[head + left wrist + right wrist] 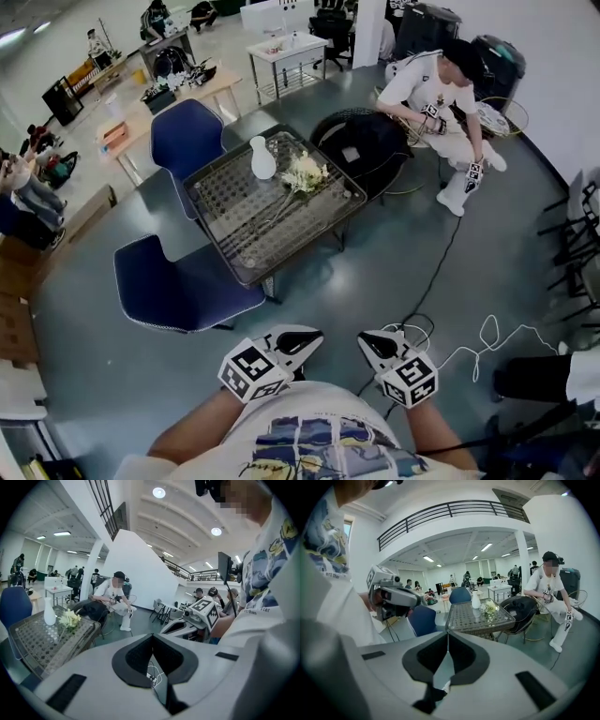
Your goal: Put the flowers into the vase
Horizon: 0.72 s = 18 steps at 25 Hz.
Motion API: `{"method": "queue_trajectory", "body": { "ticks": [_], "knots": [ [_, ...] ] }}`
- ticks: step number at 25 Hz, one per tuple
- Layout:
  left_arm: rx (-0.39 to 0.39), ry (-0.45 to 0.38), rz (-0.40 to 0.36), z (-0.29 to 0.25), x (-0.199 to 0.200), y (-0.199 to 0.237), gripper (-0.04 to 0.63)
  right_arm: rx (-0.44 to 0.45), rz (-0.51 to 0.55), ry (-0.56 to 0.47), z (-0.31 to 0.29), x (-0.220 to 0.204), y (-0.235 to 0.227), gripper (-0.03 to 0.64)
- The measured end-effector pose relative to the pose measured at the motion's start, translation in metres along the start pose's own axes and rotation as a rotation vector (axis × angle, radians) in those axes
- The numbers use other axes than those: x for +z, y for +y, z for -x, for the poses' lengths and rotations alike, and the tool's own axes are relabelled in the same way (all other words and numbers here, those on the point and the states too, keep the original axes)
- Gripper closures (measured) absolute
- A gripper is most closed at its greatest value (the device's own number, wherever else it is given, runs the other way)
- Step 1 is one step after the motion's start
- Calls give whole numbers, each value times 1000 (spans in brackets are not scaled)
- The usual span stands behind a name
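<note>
A white vase point(263, 157) stands upright on the glass-topped table point(246, 225). A bunch of pale flowers point(305, 173) lies on the table to its right, stems towards me. My left gripper point(305, 339) and right gripper point(373, 345) hang close to my body, well short of the table, and hold nothing. In the left gripper view the jaws meet at the left gripper point(152, 635), with the vase point(49, 612) and flowers point(70, 618) far off at the left. In the right gripper view the right gripper point(448, 634) is shut too, with the vase point(476, 601) and flowers point(490, 607) ahead.
One blue chair point(173, 286) stands at the table's near left, another point(187, 136) behind it. A black chair point(366, 141) is at the far right, beside a seated person point(436, 94). White cables point(469, 347) lie on the floor to my right.
</note>
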<state>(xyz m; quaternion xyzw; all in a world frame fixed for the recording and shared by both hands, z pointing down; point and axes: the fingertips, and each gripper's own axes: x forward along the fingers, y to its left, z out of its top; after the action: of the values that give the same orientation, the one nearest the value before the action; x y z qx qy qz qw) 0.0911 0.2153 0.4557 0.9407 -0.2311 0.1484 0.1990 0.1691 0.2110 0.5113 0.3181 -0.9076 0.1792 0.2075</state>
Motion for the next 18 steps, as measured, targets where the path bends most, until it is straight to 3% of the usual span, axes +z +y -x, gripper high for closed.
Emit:
{"method": "queue_trajectory", "body": {
  "ticks": [5, 9, 18],
  "knots": [
    [33, -17, 23, 33, 12, 82, 586, 32, -84, -28, -91, 53, -33, 599],
    [78, -31, 65, 54, 14, 133, 586, 40, -168, -15, -149, 80, -63, 475],
    [206, -94, 165, 58, 43, 224, 586, 52, -284, -4, -257, 140, -179, 459]
  ]
}}
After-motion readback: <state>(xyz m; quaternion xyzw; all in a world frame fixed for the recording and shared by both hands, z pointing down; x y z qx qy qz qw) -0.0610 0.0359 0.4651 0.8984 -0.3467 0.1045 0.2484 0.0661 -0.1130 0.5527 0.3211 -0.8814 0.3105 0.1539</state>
